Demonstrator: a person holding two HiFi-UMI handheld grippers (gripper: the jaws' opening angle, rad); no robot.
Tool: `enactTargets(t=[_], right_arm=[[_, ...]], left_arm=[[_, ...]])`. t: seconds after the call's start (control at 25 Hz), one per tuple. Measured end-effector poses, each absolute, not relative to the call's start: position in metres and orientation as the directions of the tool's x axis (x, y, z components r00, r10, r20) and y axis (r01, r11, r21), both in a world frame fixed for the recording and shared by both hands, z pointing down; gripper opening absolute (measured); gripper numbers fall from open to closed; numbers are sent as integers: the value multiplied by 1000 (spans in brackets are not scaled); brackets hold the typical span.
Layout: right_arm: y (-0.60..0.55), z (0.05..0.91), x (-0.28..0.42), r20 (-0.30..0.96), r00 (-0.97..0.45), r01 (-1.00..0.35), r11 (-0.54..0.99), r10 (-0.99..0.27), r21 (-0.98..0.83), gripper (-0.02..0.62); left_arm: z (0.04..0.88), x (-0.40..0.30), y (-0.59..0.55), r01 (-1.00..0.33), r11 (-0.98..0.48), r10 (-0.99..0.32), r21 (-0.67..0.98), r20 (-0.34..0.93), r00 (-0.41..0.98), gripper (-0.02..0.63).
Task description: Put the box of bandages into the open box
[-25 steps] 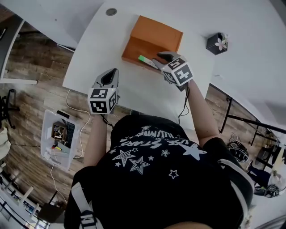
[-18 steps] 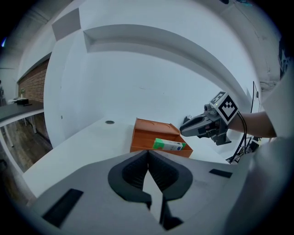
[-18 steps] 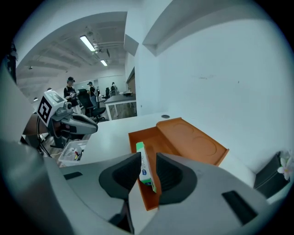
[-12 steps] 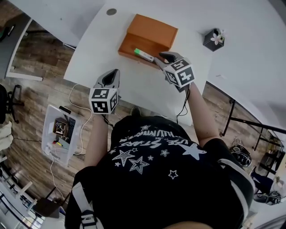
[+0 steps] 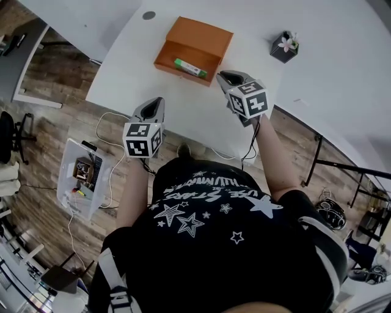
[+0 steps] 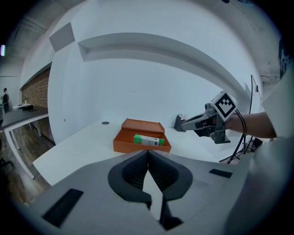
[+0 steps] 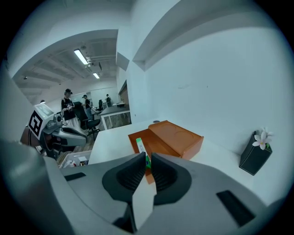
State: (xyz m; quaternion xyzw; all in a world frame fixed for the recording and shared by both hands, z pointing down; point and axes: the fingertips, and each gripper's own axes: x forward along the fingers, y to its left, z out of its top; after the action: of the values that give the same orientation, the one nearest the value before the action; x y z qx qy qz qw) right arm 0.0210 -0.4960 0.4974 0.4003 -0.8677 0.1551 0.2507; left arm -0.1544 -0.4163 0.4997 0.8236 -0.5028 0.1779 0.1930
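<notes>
An orange box [image 5: 177, 56] stands open on the white table [image 5: 128, 67], its lid [image 5: 203, 36] folded back behind the tray. The green and white box of bandages [image 5: 189, 67] lies inside the tray by its front wall, also seen in the left gripper view [image 6: 149, 140] and the right gripper view [image 7: 140, 146]. My right gripper [image 5: 225, 77] hovers just right of the tray, apart from the bandages, jaws a narrow gap apart and empty [image 7: 146, 158]. My left gripper [image 5: 155, 101] hangs near the table's front edge, jaws together and empty [image 6: 148, 153].
A small dark pot with a pale flower [image 5: 284, 46] stands at the back right of the table. A round cable hole [image 5: 148, 15] sits behind the orange box. On the wooden floor to the left is a clear plastic bin [image 5: 79, 183] with cables.
The right gripper held the box of bandages over the tray's front edge; it has let go and drawn back to the right. The bandages now lie in the tray. The left gripper stayed put.
</notes>
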Motion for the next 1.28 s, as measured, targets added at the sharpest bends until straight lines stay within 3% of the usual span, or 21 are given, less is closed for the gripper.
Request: enactTargets(t=[1.28], right_arm=[[-316,506,83,529,-607,-748,652,-594,-126,60]], left_arm=[[501,-99,-241,-922,-369,-792,117,480,378,18]])
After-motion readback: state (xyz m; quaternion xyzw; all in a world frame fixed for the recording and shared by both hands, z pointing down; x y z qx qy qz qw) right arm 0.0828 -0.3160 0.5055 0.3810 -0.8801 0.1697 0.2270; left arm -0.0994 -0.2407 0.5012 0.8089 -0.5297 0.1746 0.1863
